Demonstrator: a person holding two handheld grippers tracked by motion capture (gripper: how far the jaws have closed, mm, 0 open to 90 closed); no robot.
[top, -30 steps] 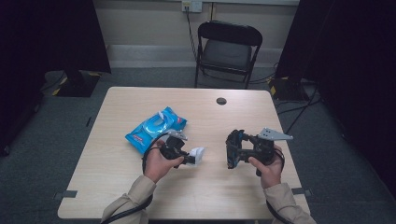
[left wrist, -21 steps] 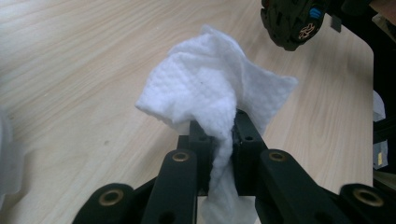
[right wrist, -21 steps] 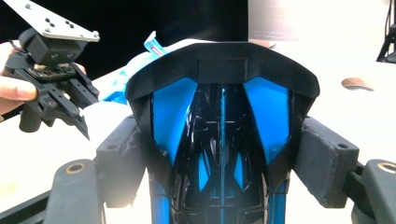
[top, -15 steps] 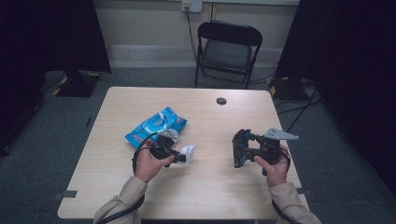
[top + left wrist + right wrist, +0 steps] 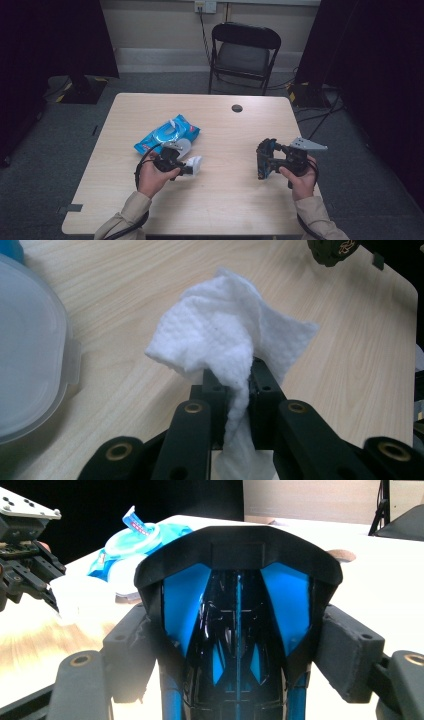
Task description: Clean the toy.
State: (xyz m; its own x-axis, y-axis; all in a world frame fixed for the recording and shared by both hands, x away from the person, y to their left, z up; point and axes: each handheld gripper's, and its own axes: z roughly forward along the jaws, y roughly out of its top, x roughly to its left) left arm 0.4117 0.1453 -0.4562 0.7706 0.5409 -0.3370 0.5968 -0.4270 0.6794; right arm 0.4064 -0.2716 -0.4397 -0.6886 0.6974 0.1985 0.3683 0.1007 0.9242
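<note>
Left gripper (image 5: 235,385) jaws pinch the white wipe (image 5: 225,335); right gripper (image 5: 240,645) jaws clamp a black-and-blue object (image 5: 237,605).

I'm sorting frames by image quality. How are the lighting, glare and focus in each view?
High view: soft, evenly lit table, dark surroundings. Left gripper view: the white wipe is sharp in the shut left tongs, the translucent lid at the edge blurred. Right gripper view: the tabletop glares white, the black-and-blue object in the right tongs shows glossy reflections, and the blue wipes pack looks soft.
</note>
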